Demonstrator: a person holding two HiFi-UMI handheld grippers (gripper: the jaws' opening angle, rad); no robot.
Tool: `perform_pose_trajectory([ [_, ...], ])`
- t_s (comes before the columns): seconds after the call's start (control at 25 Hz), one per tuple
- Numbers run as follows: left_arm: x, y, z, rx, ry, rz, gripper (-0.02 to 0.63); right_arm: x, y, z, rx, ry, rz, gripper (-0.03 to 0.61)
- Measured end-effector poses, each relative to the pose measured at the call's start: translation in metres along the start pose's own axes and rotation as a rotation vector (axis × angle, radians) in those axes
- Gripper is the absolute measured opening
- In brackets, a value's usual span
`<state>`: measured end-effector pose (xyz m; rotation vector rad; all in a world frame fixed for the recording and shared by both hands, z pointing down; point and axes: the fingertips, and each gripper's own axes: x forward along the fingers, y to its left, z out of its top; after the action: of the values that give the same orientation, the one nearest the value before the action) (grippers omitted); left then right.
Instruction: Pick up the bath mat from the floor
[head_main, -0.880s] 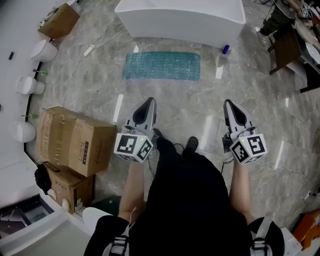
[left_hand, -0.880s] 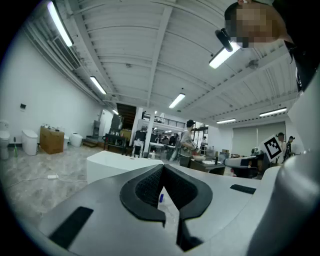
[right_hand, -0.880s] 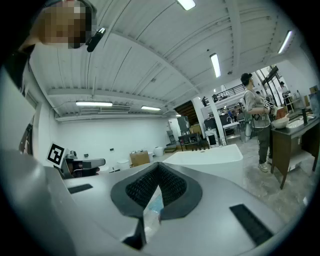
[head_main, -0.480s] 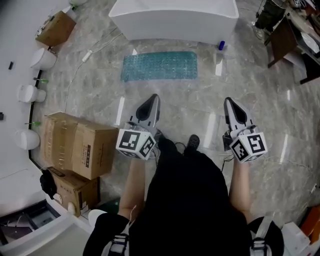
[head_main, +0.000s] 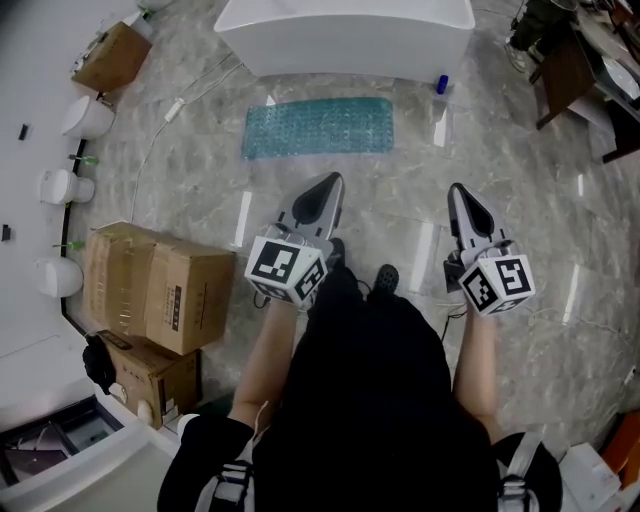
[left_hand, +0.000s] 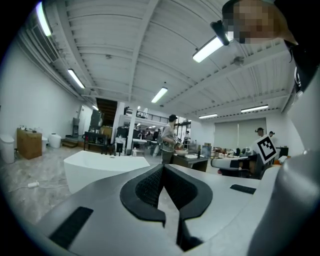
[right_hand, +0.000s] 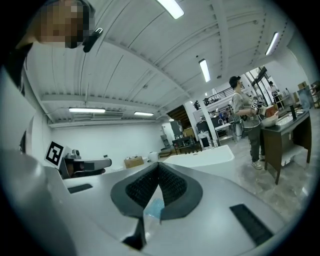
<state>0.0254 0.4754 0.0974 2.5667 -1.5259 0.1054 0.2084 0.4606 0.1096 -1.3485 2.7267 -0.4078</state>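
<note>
Left gripper (head_main: 327, 183), right gripper (head_main: 458, 192) level, closed, before bath mat (head_main: 318, 127).

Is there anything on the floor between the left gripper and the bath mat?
No. In the head view the stretch from the left gripper to the bath mat is bare grey floor; only light reflections show there.

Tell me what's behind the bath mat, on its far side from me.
A white bathtub stands just beyond the bath mat. A small blue bottle sits on the floor by the tub's right corner. The tub blocks whatever lies beyond it.
</note>
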Motion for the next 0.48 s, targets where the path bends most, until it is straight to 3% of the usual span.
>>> perform_pose_trajectory([
  [0.48,0.065,0.031,-0.013,-0.054,0.017,-0.104,0.005,0.070,-0.004,-0.018,-0.028,0.096,-0.007,0.012],
])
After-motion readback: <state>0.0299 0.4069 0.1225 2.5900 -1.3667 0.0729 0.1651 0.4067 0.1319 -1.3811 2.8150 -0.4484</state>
